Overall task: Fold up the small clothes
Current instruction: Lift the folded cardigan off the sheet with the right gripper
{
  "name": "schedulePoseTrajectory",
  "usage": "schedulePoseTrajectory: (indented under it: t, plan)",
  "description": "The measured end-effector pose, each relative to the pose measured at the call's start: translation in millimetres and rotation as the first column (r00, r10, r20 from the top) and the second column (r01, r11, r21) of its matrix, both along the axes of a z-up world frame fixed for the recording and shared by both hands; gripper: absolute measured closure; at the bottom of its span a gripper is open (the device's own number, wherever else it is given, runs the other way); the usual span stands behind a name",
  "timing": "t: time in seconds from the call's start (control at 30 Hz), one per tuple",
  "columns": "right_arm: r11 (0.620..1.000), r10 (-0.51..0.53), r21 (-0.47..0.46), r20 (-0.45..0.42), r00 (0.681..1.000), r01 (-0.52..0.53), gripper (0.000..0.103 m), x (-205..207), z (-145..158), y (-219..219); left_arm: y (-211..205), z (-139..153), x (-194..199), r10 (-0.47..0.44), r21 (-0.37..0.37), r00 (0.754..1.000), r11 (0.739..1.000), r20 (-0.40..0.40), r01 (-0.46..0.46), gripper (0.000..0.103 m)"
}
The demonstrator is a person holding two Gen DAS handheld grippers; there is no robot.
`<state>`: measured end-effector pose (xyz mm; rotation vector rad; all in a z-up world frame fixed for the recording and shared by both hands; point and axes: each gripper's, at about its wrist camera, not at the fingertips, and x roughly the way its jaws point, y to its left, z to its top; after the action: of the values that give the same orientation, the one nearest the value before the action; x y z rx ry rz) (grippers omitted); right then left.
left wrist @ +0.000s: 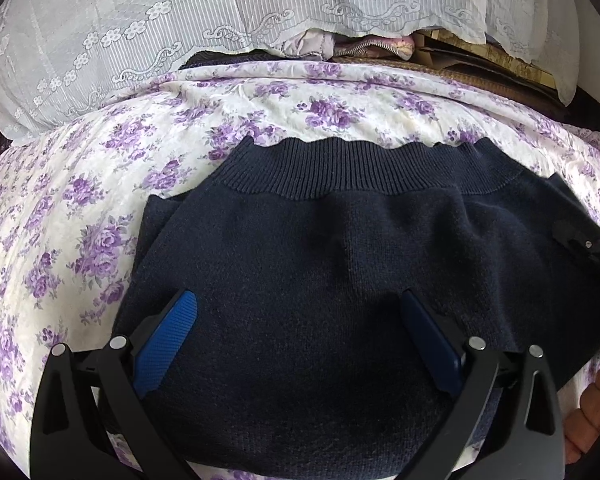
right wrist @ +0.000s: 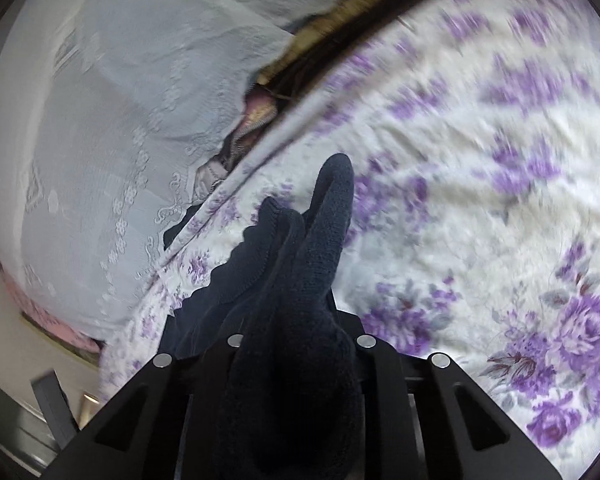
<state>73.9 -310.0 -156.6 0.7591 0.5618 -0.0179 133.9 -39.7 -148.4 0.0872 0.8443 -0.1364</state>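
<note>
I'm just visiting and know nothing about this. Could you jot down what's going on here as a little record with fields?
Garment: navy knit garment with a ribbed band, lying partly flat
Surface: bedspread, white with purple flowers
Left tongs: open, blue pads wide apart over the knit, gripping nothing
Right tongs: shut on a bunched part of the garment
Background: white lace cloth draped behind the bed
Image note: right view is blurred

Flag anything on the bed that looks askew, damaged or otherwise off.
Nothing looks damaged. The navy knit garment lies unevenly on the floral sheet: one side is bunched and lifted in the right gripper, while the left gripper sits open over the flat part. The ribbed hem is wavy.
</note>
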Motion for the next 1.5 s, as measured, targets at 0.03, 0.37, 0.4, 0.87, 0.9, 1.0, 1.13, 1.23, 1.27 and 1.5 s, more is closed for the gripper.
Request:
schedulePoseTrajectory:
  t: [0.03,0.37,0.4,0.87,0.9,1.0,1.13,1.23,1.27,1.5]
  plan:
    - [1.0,0.003,-0.026,0.005,1.0,-0.002,0.083,-1.0,3.5,3.6,1.3,0.8,1.8,-0.001,-0.003,1.0,1.0,0.0,0.001,0.004]
    - [0.987,0.042,-0.158,0.057,0.997,-0.032,0.083,-7.6,33.0,37.5,4.8,3.4,32.4,-0.007,-0.03,0.999,1.0,-0.042,0.006,0.004]
    - [0.987,0.047,-0.159,0.06,0.997,-0.037,0.083,-7.0,36.0,39.7,0.8,1.4,35.8,-0.013,-0.013,0.999,1.0,-0.047,0.012,0.004]
    - [0.957,0.165,-0.253,0.062,0.984,-0.144,0.083,2.6,72.5,112.9,13.8,15.9,57.8,-0.068,-0.088,0.996,0.994,-0.051,0.064,0.004]
    - [0.951,0.173,-0.269,0.057,0.983,-0.152,0.083,3.0,73.4,119.9,14.9,15.3,63.8,-0.066,-0.088,0.996,0.994,-0.055,0.061,0.004]
    - [0.923,0.206,-0.338,0.032,0.978,-0.183,0.083,3.2,75.3,145.6,21.4,7.5,86.9,-0.076,-0.139,0.992,0.988,-0.102,0.062,0.004]
    - [0.858,0.234,-0.471,-0.002,0.972,-0.207,0.083,0.8,78.4,179.6,35.9,12.5,97.7,-0.058,-0.174,0.995,0.984,-0.082,0.043,0.005]
    - [0.823,0.252,-0.524,-0.01,0.968,-0.22,0.083,2.1,86.1,199.5,56.9,25.3,100.4,-0.024,-0.205,0.999,0.979,-0.045,0.015,0.005]
    - [0.812,0.263,-0.537,-0.013,0.965,-0.228,0.083,3.8,90.4,207.6,63.4,28.4,101.3,-0.016,-0.214,0.999,0.977,-0.039,0.007,0.005]
    - [0.721,0.322,-0.633,-0.056,0.945,-0.283,0.081,19.4,102.4,262.2,107.0,43.4,101.4,0.083,-0.175,0.996,0.982,0.026,-0.078,0.005]
